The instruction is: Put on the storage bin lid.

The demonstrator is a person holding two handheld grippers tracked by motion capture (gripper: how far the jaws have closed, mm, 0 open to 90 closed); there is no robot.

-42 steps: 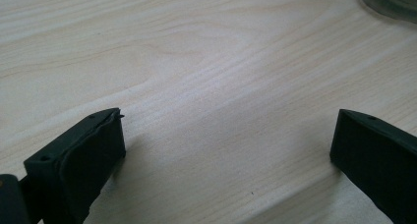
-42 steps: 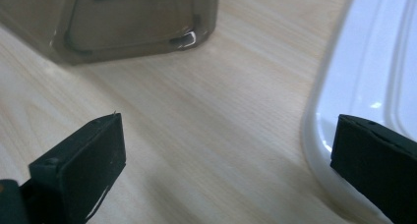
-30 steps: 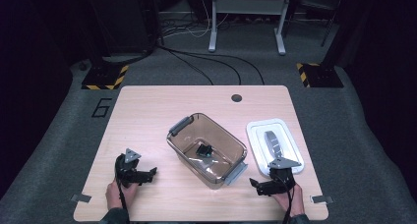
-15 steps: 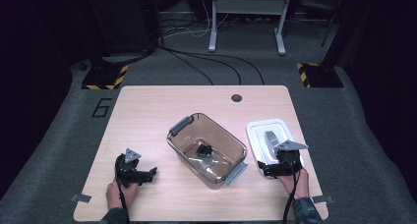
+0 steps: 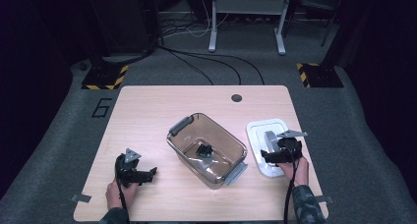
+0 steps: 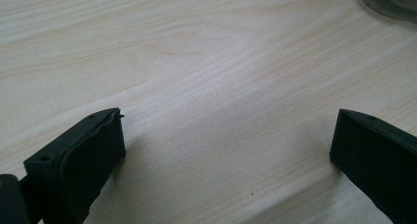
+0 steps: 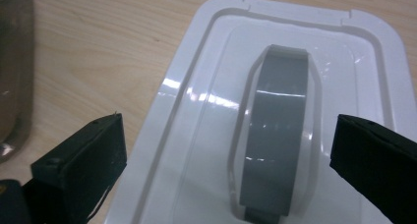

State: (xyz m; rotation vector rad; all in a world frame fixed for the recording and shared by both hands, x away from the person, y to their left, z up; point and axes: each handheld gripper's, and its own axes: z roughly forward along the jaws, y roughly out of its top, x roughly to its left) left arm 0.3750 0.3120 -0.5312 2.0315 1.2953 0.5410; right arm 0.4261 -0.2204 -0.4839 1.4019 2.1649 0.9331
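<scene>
facing pale wooden table (image 5: 147, 116), grey carpet (image 5: 354, 116)

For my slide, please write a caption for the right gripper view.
Open right tool poised over the white lid and its grey handle on the wooden table.

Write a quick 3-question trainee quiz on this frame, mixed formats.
1. True or false: the right gripper is open, its jaws on either side of the grey handle of the white lid.
2. Multiple choice: where is the small black object? A) on the lid B) inside the clear brown box C) between the left gripper's jaws
3. Fill in: the left gripper is open above the bare wooden ____.

Key: 1 true; 2 B; 3 table.
</scene>
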